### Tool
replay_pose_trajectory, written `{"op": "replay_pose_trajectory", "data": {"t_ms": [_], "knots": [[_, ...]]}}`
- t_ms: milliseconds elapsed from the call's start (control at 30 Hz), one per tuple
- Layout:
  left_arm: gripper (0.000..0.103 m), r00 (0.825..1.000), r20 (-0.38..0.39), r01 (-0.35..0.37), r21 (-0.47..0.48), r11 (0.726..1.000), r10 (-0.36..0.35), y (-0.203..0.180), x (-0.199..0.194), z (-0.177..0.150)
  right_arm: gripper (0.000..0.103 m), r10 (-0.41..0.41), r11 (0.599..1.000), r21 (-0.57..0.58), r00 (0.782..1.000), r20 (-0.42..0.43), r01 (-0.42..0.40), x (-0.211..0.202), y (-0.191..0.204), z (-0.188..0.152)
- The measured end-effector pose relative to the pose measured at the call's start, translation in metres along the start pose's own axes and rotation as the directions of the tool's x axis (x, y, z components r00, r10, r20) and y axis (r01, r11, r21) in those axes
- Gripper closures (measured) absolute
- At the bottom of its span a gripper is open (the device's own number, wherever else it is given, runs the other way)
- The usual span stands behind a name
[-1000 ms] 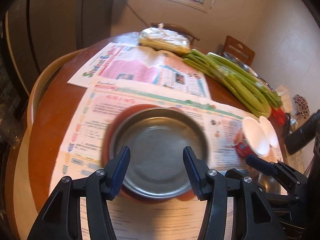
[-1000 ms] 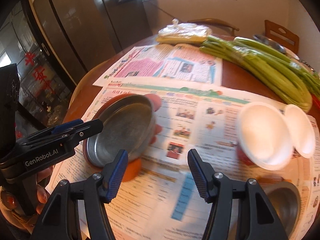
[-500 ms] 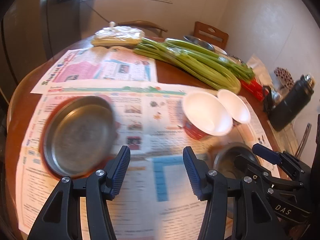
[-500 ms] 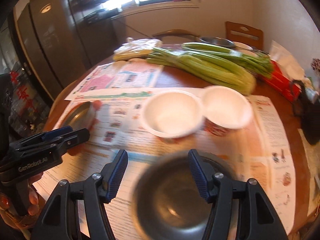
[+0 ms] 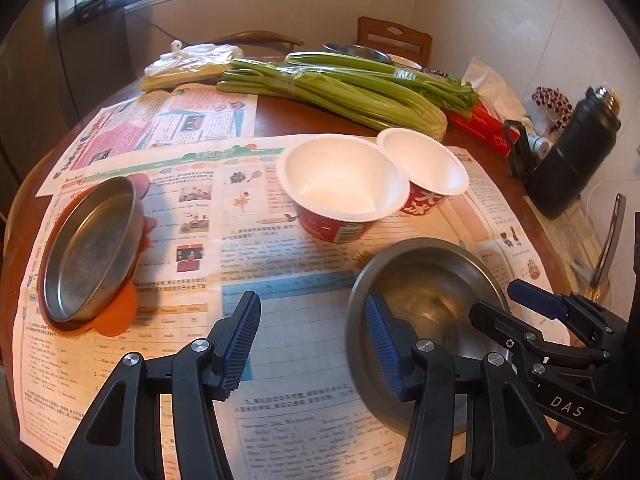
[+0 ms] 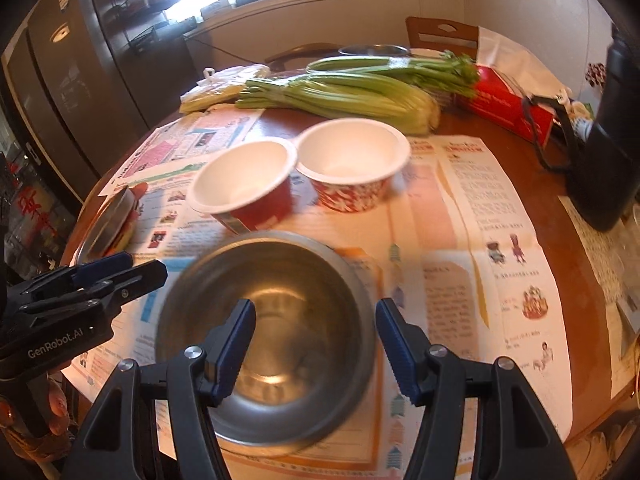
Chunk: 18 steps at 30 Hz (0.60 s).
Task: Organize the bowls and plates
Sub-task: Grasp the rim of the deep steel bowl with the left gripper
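A steel bowl (image 6: 276, 304) sits on the newspaper near the table's front edge. My right gripper (image 6: 316, 348) hovers open over it, its left finger above the bowl's inside and its right finger just past the rim. My left gripper (image 5: 312, 344) is open over the newspaper, its right finger at the left rim of the steel bowl (image 5: 428, 288). At the far left a shallow steel plate (image 5: 88, 252) rests tilted on an orange plate (image 5: 120, 312). Two white paper bowls with red sides (image 5: 340, 184) (image 5: 424, 164) stand side by side behind the steel bowl.
Celery (image 5: 360, 92) and a plastic bag (image 5: 188, 64) lie at the back of the round wooden table (image 5: 280, 120). A red box (image 5: 480, 128) and a dark flask (image 5: 572, 152) stand at the right. Another steel bowl (image 5: 352, 50) sits far back by a chair.
Both grippers have swept to the right, from the steel plate on the orange plate over to the steel bowl. Their jaws have kept the same width.
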<state>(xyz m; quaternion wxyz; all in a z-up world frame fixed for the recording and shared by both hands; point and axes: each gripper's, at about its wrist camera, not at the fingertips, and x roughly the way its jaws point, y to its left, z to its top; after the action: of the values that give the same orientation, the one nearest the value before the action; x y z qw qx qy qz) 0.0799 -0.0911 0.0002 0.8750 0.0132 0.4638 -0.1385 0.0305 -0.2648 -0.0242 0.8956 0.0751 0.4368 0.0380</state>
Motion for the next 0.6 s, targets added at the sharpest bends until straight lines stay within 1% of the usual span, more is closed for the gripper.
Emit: {"op": "replay_pose_trajectory", "data": {"t_ms": [200,267,600], "knots": [[0.046,1.0,-0.014,-0.008,0.021,1.0,0.008,-0.014,0.005,-0.006,0.041,0.006,1.0,0.015,1.0,-0.016,-0.006,0.002,-0.012,-0.009],[0.046,1.0,-0.019,-0.012,0.023,1.0,0.012,-0.016,0.008,-0.007,0.041,0.025,1.0,0.018,0.999,-0.025,-0.025,0.004,-0.013,-0.012],[0.046,0.999,-0.044,-0.011,0.021,1.0,0.012,-0.017,0.019,-0.013,0.041,0.063,0.998,-0.007,0.996,-0.066,-0.063,0.014,-0.003,-0.022]]}}
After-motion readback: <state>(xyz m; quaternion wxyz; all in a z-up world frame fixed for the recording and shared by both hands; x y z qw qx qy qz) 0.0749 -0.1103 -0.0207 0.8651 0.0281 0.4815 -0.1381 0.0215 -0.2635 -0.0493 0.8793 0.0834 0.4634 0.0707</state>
